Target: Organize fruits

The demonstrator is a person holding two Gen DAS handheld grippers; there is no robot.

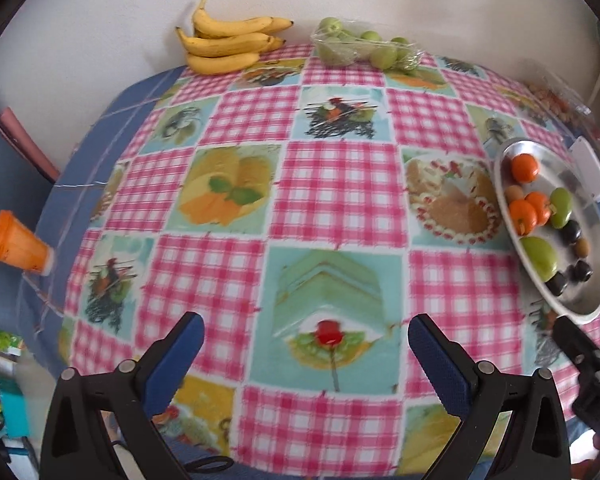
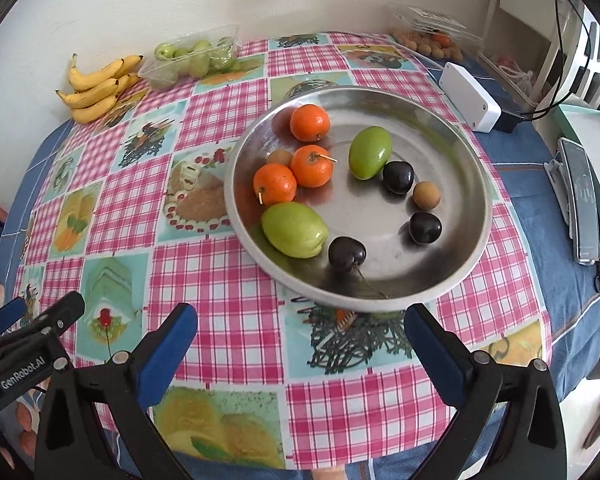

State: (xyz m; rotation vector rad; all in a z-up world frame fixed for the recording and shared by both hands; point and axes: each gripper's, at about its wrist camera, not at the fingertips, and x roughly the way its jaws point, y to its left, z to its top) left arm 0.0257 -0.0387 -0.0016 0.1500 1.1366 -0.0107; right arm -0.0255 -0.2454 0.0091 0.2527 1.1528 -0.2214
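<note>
A: How many fruits lie on the metal plate?

B: I count nine. Three oranges, two green fruits, three dark cherries and two small brown fruits; one brown fruit is half hidden behind an orange.

A: Where is the plate?

B: On the checked tablecloth, toward the right side of the table. The right gripper hangs above the cloth just before the near rim. Its jaws are wide apart and nothing is between them.

A: And the left gripper?

B: Also spread wide and empty, above the cloth, well apart from the plate.

A: What else is around?

B: At the far edge by the wall, one bunch of bananas and a clear tray of green fruits. A white box lies beyond the plate. Nothing blocks the plate.

A: How do the green fruits lie?

B: The nearer one has its long axis across, left to right; the farther one is tilted, toward the upper right.
</note>
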